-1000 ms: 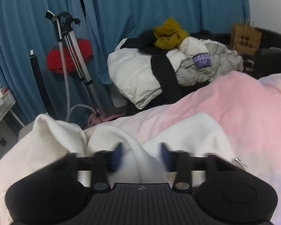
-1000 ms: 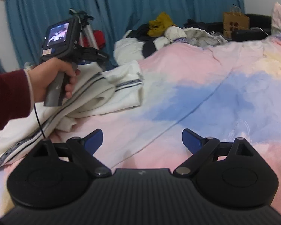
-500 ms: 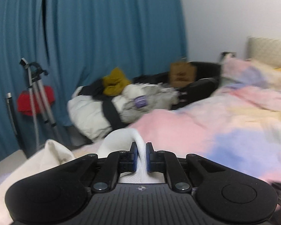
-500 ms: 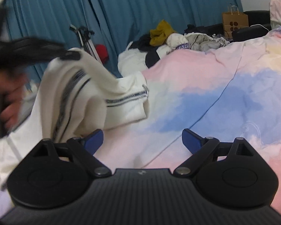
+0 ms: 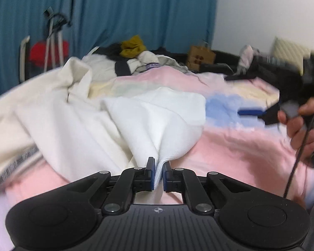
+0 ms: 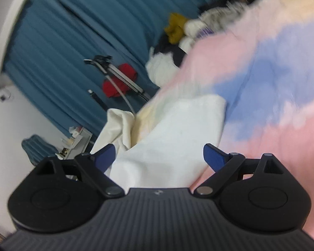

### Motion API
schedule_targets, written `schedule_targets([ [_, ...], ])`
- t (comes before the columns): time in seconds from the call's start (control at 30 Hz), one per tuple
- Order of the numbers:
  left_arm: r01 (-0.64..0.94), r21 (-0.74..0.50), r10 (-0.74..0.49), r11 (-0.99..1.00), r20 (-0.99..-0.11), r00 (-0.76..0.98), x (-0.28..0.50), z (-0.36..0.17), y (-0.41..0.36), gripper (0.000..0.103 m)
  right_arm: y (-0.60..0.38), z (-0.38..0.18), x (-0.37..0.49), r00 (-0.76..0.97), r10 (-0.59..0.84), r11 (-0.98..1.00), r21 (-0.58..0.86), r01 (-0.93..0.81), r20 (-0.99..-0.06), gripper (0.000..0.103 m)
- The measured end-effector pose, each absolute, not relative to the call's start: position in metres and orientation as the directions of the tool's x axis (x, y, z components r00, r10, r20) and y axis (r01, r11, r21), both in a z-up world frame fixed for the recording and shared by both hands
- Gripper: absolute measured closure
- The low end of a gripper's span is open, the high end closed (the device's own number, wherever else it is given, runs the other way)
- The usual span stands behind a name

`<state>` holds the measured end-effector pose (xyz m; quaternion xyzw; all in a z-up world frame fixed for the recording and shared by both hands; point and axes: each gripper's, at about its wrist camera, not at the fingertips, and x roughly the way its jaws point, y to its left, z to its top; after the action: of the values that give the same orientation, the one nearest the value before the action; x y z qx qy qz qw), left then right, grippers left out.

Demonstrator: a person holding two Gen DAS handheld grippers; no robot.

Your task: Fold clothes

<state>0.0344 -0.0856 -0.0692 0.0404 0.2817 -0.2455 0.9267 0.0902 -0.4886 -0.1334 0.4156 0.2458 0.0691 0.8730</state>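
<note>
Left gripper [image 5: 158,172] pinches bunched white garment [image 5: 157,117] over bed [image 5: 240,146]; right gripper [image 6: 158,156] gapes empty above it. Thin edge hold may slip under tension.

The white top [image 5: 157,121] was soft cloth with a fine knit feel. The bed cover [image 5: 230,146] was smooth, soft cloth in pink and blue. The left tongs [image 5: 158,174] were matt black plastic with shiny metal pins. The curtain [image 5: 136,10] was dull blue cloth. The bag [image 5: 201,57] was brown paper.
</note>
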Motion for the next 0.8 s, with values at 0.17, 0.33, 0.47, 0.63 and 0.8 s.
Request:
schedule_targets([
  [0.17, 0.481, -0.117, -0.468, 0.869, -0.513, 0.72, 0.041, -0.07, -0.077, 0.095, -0.505, -0.156, 0.135, 0.834, 0.336, 0.585, 0.791, 0.179, -0.437, 0.027],
  [0.33, 0.485, -0.148, -0.487, 0.862, -0.508, 0.711, 0.048, -0.079, -0.075, 0.095, -0.505, -0.17, 0.194, 0.817, 0.305, 0.654, 0.732, 0.194, -0.489, 0.035],
  [0.47, 0.483, -0.187, -0.505, 0.855, -0.507, 0.698, 0.06, -0.081, -0.074, 0.095, -0.51, -0.191, 0.221, 0.79, 0.236, 0.746, 0.627, 0.226, -0.566, 0.035],
  [0.63, 0.487, -0.215, -0.524, 0.846, -0.503, 0.688, 0.071, -0.086, -0.075, 0.095, -0.519, -0.213, 0.231, 0.838, 0.275, 0.694, 0.7, 0.165, -0.471, 0.07],
  [0.8, 0.501, -0.219, -0.538, 0.837, -0.494, 0.683, 0.075, -0.093, -0.076, 0.095, -0.51, -0.191, 0.232, 0.862, 0.205, 0.781, 0.608, 0.142, -0.464, 0.093],
])
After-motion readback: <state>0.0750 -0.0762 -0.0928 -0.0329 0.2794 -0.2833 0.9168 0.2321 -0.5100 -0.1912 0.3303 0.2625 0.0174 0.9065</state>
